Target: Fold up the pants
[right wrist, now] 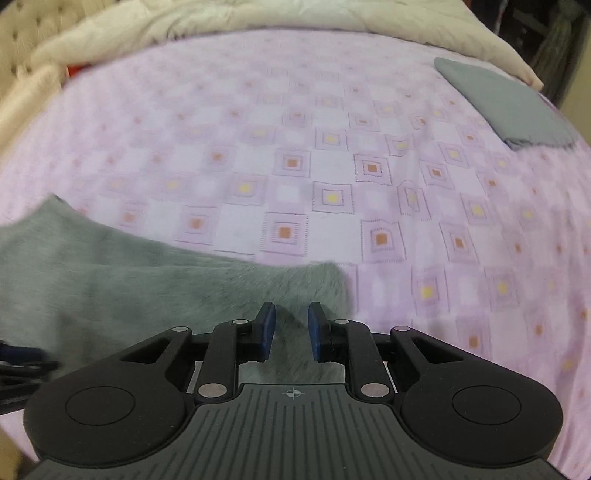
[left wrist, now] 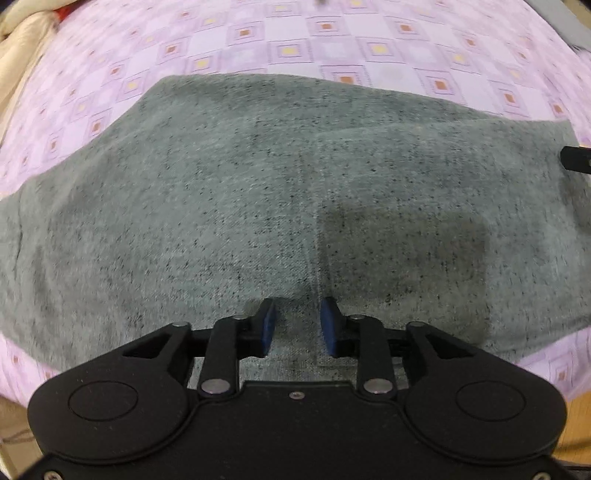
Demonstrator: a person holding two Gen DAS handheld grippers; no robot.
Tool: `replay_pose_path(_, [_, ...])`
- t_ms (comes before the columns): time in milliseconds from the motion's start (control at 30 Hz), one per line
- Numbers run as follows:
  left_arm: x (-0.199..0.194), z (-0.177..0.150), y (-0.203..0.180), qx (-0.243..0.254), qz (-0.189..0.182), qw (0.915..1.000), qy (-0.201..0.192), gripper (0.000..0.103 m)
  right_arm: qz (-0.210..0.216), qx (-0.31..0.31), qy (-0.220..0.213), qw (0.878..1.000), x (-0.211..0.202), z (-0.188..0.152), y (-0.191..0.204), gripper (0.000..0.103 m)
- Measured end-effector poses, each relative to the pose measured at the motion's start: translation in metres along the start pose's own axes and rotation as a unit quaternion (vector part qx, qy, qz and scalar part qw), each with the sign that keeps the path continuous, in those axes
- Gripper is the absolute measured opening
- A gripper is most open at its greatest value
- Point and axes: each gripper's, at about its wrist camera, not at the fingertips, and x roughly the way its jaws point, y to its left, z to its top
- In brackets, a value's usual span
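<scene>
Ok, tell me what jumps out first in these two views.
The grey speckled pants fill most of the left view, spread over a lilac checked bedsheet, with the left gripper open just above the fabric. In the right view the right gripper hangs open over one end of the pants, and a folded grey cloth lies apart at the far right, near a cream duvet.

Lilac-checked bedspread [right wrist: 332,147], cream duvet [right wrist: 258,14]
</scene>
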Motion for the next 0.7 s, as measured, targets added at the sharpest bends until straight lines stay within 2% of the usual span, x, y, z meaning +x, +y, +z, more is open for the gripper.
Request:
replay_pose_path(100, [-0.002, -0.009, 0.002, -0.023, 0.036, 0.999, -0.009, 0.063, 0.013, 0.002, 0.013, 1.0, 0.017, 0.0, -0.003, 0.018])
replay_pose_path(267, [0.002, -0.015, 0.013, -0.065, 0.041, 0.997, -0.011, 0.076, 0.017, -0.023, 0.005, 1.0, 0.018, -0.005, 0.0, 0.02])
replay_pose_path(433, [0.007, -0.018, 0.012, -0.066, 0.071, 0.995, -0.024, 0.095, 0.021, -0.021, 0.002, 1.0, 0.017, -0.007, -0.003, 0.02])
replay_pose_path(567, [0.009, -0.018, 0.011, -0.064, 0.081, 0.9942, -0.029, 0.103, 0.025, -0.024, -0.004, 0.999, 0.018, -0.007, -0.002, 0.02])
replay_pose_path(700, [0.015, -0.017, 0.024, -0.077, 0.048, 0.9956, -0.022, 0.103, 0.027, -0.027, -0.003, 0.999, 0.017, -0.005, -0.002, 0.021])
